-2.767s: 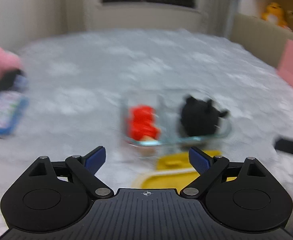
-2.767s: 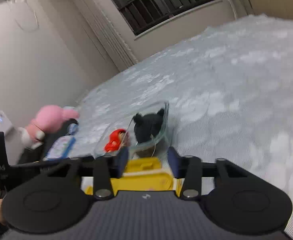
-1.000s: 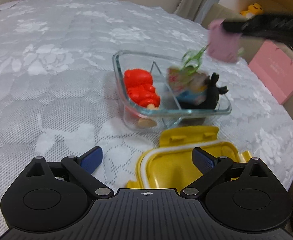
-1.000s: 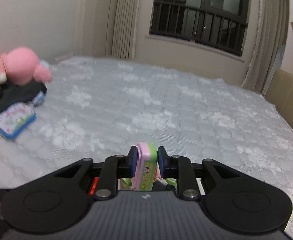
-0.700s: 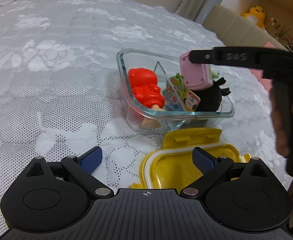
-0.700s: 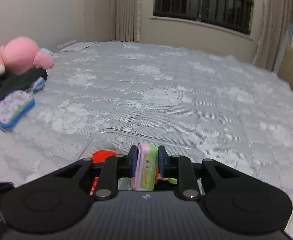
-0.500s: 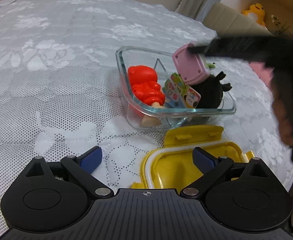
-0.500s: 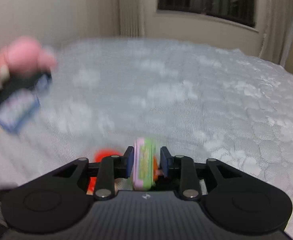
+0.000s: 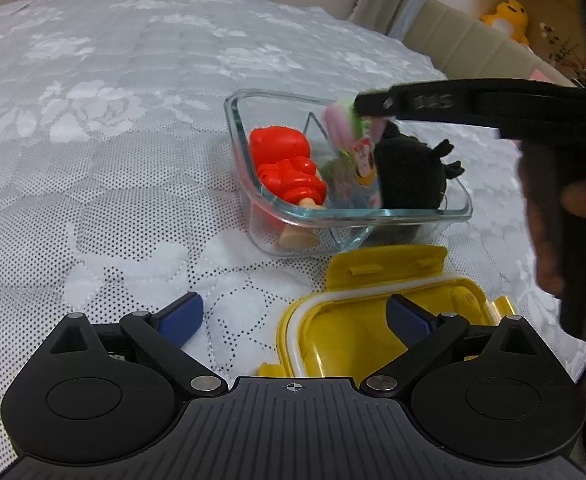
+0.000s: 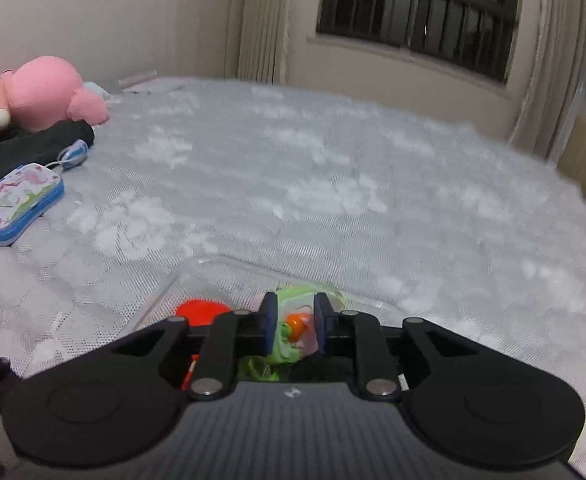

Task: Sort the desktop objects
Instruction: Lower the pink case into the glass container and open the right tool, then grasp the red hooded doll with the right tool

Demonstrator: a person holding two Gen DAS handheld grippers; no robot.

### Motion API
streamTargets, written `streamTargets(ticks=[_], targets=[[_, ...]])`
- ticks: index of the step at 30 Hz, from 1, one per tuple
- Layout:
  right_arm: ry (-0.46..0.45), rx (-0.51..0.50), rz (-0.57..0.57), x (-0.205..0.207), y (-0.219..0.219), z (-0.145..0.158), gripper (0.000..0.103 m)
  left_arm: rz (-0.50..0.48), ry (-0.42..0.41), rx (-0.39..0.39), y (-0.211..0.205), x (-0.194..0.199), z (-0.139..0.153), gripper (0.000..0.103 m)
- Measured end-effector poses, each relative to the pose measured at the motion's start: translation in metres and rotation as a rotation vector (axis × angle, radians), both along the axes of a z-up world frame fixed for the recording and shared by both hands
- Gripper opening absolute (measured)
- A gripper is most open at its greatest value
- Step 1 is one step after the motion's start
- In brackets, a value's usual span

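A divided glass container [image 9: 373,214] sits on the white quilt. A red toy figure [image 9: 289,164] lies in its left compartment. The right compartment holds a black plush [image 9: 409,172] and a cartoon card [image 9: 363,160]. My right gripper [image 9: 359,106] reaches over the right compartment from the right. Its jaws are closing, and the pink-and-green box [image 9: 341,126] hangs blurred and tilted just past the tips. In the right wrist view that box [image 10: 297,298] shows beyond the gripper [image 10: 293,320], wider than the gap and not pinched. My left gripper [image 9: 295,320] stands open over the yellow lid [image 9: 357,332].
A pink plush [image 10: 45,92], black cloth [image 10: 33,148] and a blue patterned tin [image 10: 17,200] lie at the quilt's far left. A person's hand [image 9: 549,216] holds the right gripper at the right edge. A yellow plush [image 9: 507,14] sits beyond the quilt.
The right gripper has come down over the container's right compartment. The pink-and-green box, pinched upright before, has turned and slipped out ahead of the pads. The left gripper has stayed put.
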State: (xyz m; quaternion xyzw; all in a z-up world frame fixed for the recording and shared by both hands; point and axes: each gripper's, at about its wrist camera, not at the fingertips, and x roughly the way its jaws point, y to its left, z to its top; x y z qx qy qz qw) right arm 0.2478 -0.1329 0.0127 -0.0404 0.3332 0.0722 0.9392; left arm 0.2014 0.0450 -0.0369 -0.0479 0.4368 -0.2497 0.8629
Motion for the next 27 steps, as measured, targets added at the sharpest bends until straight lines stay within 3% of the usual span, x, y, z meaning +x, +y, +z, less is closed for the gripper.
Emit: streamTargets(ticks=[4,6,9,13,21,24,27], targets=[[0.167,0.133,-0.028,0.008,-0.023,-0.012,0.006,-0.003,0.0,-0.002,0.001,0.001,0.0,0.101],[0.183,0.155,0.005,-0.002,-0.03,-0.014,0.004,-0.003,-0.001,0.0,0.0,0.001,0.0,0.101],[0.142,0.149,0.02,-0.016,-0.033,0.0,0.006,-0.002,0.0,0.001,0.0,0.002,-0.001,0.101],[-0.031,0.138,-0.045,-0.021,-0.035,0.022,0.013,0.0,-0.001,0.003,-0.001,0.002,-0.001,0.101],[0.037,0.19,-0.089,0.02,-0.025,-0.019,0.014,-0.005,-0.003,0.004,0.0,0.001,-0.002,0.101],[0.074,0.225,-0.103,0.02,-0.032,-0.017,0.013,-0.006,-0.001,-0.001,0.001,0.001,-0.002,0.101],[0.117,0.183,-0.064,0.015,-0.033,-0.014,0.011,-0.004,0.0,0.0,0.0,0.002,-0.002,0.102]])
